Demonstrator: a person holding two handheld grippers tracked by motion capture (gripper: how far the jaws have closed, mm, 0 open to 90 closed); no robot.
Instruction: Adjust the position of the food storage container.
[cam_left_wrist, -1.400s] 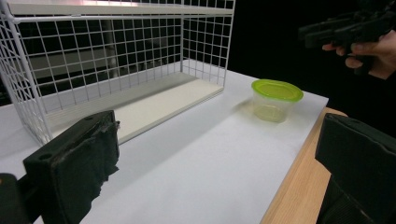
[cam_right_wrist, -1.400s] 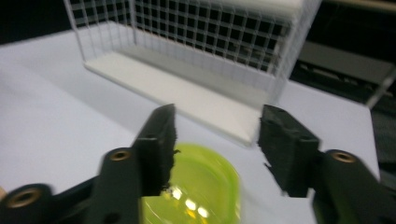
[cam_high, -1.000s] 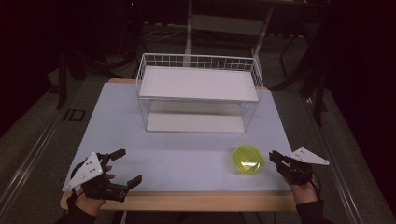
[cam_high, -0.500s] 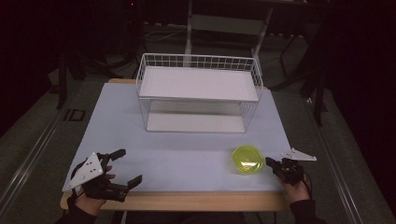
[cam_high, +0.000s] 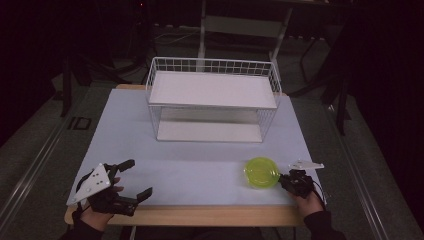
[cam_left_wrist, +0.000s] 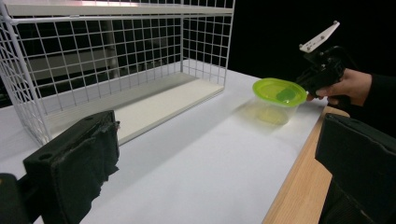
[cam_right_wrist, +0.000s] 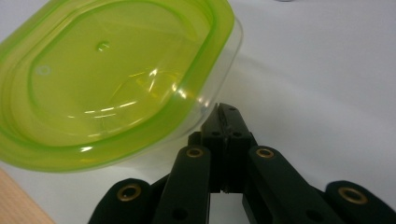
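since a second ago the right gripper (cam_high: 286, 179) has dropped lower and slid in toward the green-lidded tub (cam_high: 261, 172), and its jaws have just been closing; now they stand pressed together with nothing between them, the tips just beside the tub's clear wall under the lid's rim, as the right gripper view shows; whether they touch the wall i cannot tell; the left gripper (cam_high: 134, 179) has kept its place at the near left corner of the table (cam_high: 200, 165), jaws wide apart and empty; the tub sits on the white table top near the front edge at the right, well apart from the wire shelf rack (cam_high: 212, 100) that stands farther back in the middle; from the left gripper view the tub (cam_left_wrist: 279, 95) looks see-through below and empty, or nearly so, so i judge it light and likely to skid on the smooth top if nudged from the side; the plastic looks thin and a bit springy, the lid glossy and slippery, so a hard squeeze could flex the wall or pop the lid; closed jaws cannot take it, so they would need to open first; the best hold seems to be across the lid's rim, one jaw above and one below, or on opposite sides of the body just beneath the rim where it is stiffest.
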